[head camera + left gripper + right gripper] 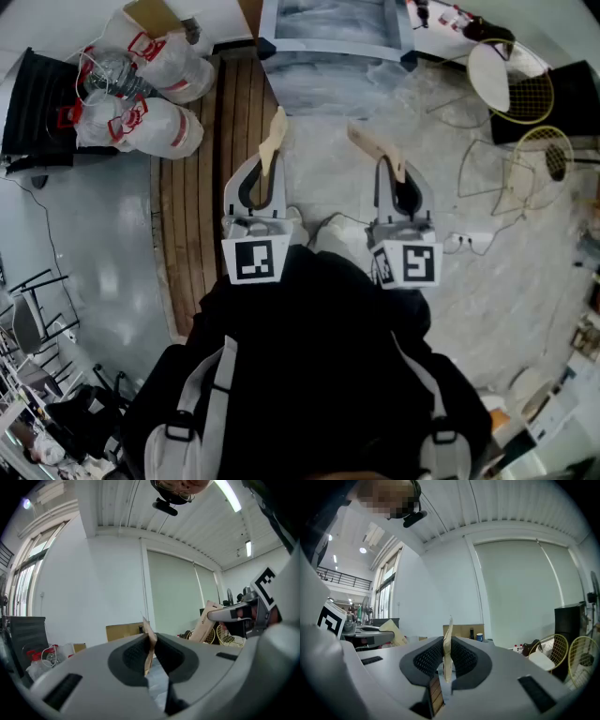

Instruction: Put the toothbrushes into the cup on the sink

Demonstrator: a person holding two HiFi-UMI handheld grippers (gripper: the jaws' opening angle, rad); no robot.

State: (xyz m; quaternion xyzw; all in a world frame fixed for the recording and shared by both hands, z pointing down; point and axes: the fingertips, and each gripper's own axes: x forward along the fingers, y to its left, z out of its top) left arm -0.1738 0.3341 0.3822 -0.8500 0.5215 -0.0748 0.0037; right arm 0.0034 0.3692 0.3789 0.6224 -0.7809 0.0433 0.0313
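Toothbrush packets, flat and tan, sit one in each gripper. The left gripper (pixel 266 173) is clamped narrow on the left packet (pixel 273 141), its long axis toward 12 o'clock. The right gripper (pixel 397 178) is clamped on the right packet (pixel 375 148), which leans toward 11 o'clock. Plastic bags (pixel 150 89) lie at 10 o'clock and rackets (pixel 530 98) at 2 o'clock, with open floor (pixel 328 178) between.

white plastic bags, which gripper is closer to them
Left. The left gripper is just right of and below the bags, by the wooden strip; the right gripper is farther right, over the pale floor.
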